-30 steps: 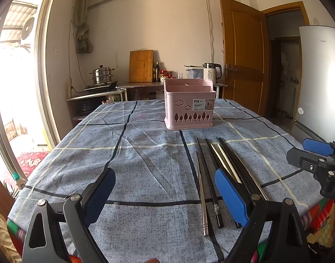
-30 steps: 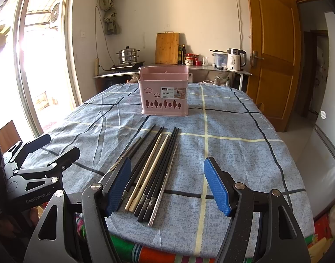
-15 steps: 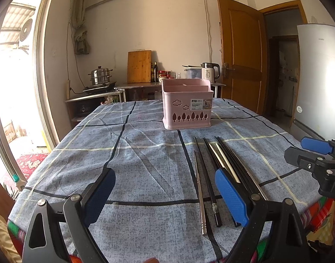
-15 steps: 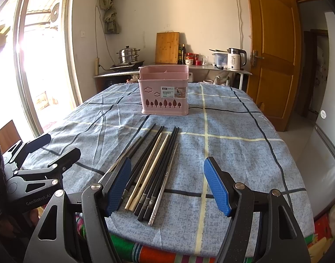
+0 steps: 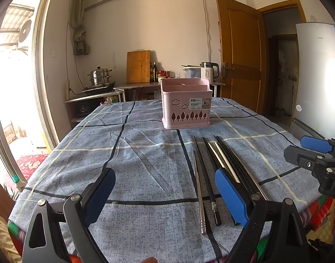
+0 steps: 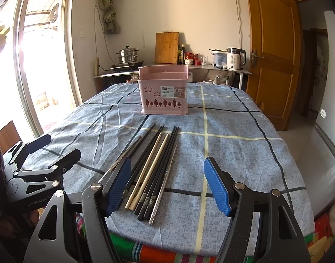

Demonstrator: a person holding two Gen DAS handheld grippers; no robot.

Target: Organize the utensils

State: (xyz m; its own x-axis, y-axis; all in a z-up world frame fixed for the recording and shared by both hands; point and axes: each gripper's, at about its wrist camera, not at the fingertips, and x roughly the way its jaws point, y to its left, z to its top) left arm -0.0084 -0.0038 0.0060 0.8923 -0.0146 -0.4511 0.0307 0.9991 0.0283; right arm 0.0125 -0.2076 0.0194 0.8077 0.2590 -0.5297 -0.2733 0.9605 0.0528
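Several chopsticks [image 5: 213, 166] [image 6: 154, 166], black, pale wood and metal, lie side by side on the blue checked tablecloth, pointing toward a pink divided utensil basket [image 5: 186, 103] [image 6: 164, 92] farther back. My left gripper [image 5: 165, 195] stands open at the near table edge, its right finger over the chopsticks' near ends. Open too, my right gripper [image 6: 167, 184] hovers above the near ends of the chopsticks with nothing between its fingers. Each gripper shows at the side of the other's view: the right gripper [image 5: 316, 153] and the left gripper [image 6: 40, 153].
The tablecloth [image 5: 132, 162] covers the whole table [image 6: 237, 153], with a striped cloth at its near edge. Behind stands a counter with a steamer pot [image 5: 100, 76], a cutting board [image 6: 166, 47] and a kettle [image 6: 235, 58]. A wooden door [image 6: 270, 43] and a fridge [image 5: 318, 76] are at the right.
The left wrist view has shifted slightly, the basket drifting a little left. Both grippers stay open and nothing on the table has moved.
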